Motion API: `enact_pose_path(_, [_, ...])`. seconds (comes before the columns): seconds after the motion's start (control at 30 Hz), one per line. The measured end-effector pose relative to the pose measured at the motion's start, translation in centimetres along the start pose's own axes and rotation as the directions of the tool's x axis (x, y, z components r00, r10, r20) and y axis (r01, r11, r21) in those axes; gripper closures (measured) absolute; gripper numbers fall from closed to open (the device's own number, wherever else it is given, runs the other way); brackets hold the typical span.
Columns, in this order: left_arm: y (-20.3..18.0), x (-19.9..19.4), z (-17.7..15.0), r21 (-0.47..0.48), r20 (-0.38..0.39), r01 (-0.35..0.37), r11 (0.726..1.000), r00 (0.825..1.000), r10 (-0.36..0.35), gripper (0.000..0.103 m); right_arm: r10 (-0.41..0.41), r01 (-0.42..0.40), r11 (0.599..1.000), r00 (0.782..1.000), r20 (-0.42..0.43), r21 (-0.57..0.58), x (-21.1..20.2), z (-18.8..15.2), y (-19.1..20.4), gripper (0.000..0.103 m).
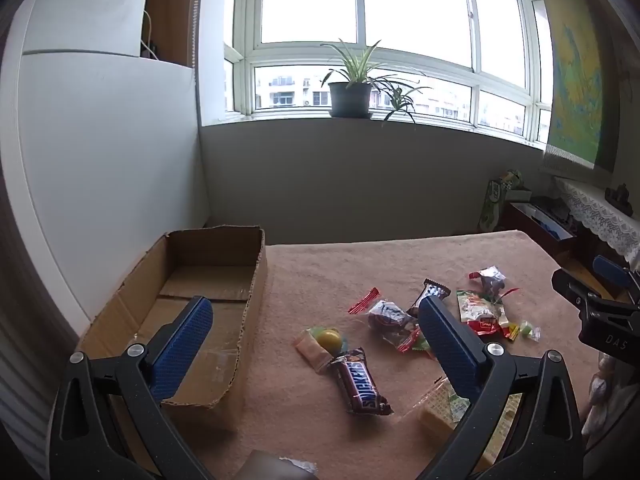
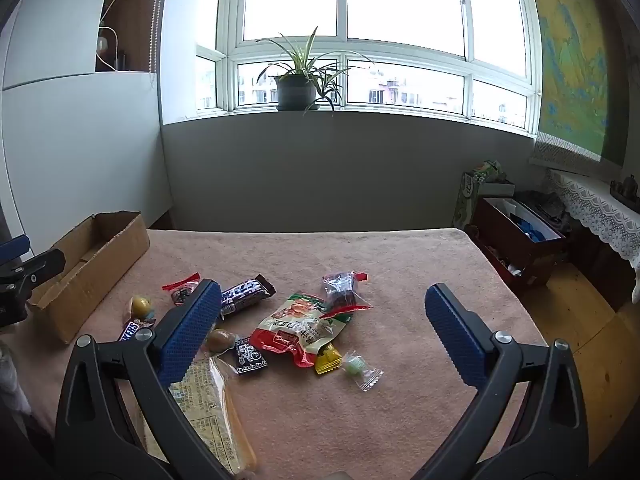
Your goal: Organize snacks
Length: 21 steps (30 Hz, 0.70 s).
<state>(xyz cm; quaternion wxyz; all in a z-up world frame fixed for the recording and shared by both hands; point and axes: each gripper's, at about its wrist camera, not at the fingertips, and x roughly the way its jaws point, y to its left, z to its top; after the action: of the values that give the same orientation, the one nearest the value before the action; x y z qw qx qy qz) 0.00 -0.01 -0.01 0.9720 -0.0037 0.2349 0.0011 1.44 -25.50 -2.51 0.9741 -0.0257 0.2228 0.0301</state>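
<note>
Loose snacks lie on a pink towel-covered table [image 1: 400,256]. Among them are a Snickers bar [image 1: 360,380], a yellow ball candy [image 1: 330,337], a red-and-green pouch [image 2: 302,328], a dark chocolate bar [image 2: 244,291], and a small green wrapped sweet [image 2: 360,369]. An empty cardboard box [image 1: 192,304] stands at the table's left. My left gripper [image 1: 316,316] hovers open above the box edge and the Snickers, holding nothing. My right gripper [image 2: 324,300] hangs open over the pouch, also with nothing in it. A yellow cracker pack [image 2: 208,404] lies under its left finger.
A potted plant [image 1: 350,96] stands on the windowsill behind the table. To the right, a dark red box [image 2: 516,240] and a lace-covered shelf [image 2: 600,216] sit beyond the table's edge. The wooden floor [image 2: 580,320] shows at the right.
</note>
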Motion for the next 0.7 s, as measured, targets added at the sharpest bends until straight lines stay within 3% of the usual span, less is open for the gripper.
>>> enact_pose_path(0.33, [-0.1, 0.4, -1.2, 0.007, -0.03, 0.007, 1.0, 1.0, -0.006, 0.001, 0.035, -0.035, 0.999, 0.999, -0.029, -0.008, 0.3, -0.6, 0.4, 0.0])
enact_pose_path(0.7, [-0.5, 0.1, -1.0, 0.006, -0.028, 0.016, 1.0, 0.999, -0.016, 0.001, 0.009, -0.008, 0.999, 0.999, -0.035, 0.033, 0.2, -0.4, -0.7, 0.0])
